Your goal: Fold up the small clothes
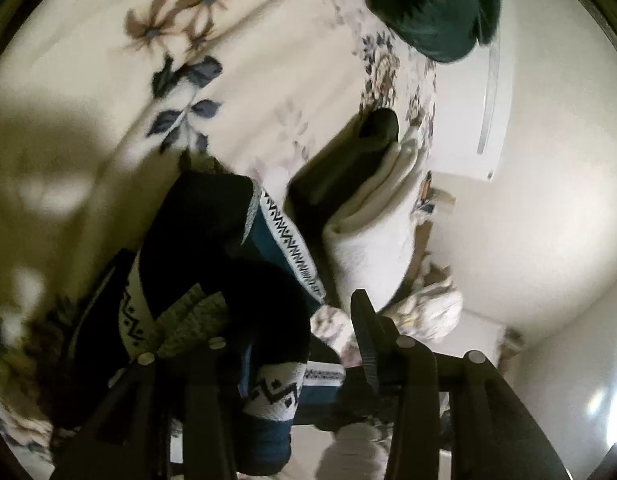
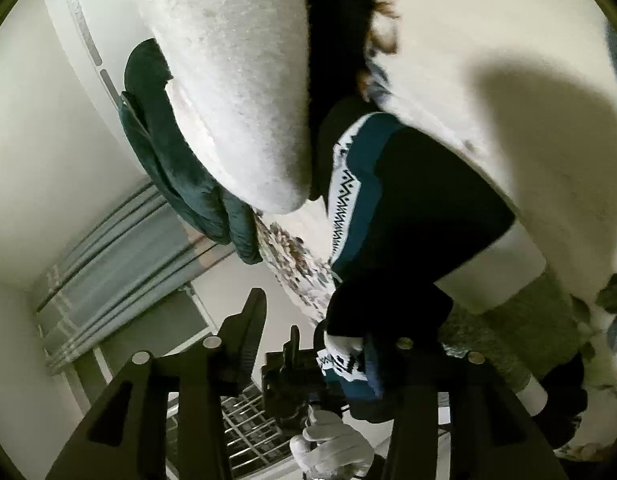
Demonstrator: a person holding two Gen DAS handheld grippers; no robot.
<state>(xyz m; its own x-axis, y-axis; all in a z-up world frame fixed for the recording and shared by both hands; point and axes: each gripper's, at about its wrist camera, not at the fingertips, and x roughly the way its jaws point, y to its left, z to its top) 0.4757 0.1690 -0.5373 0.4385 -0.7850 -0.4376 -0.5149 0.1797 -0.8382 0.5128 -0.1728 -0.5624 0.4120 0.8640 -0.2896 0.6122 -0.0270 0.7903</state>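
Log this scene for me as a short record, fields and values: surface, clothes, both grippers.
surface: cream floral bedspread
garment: black, teal and white zigzag-patterned knit garment, draped over one finger of each gripper
folded pile: white folded cloths, beside the garment
left gripper: open
right gripper: open
other: dark green cloth at the bed's edge

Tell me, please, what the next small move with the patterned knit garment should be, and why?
Probably draw both back clear: the left hand-held gripper and right hand-held gripper stand open, and the patterned knit garment lies on the floral bedspread beside the folded white cloth.
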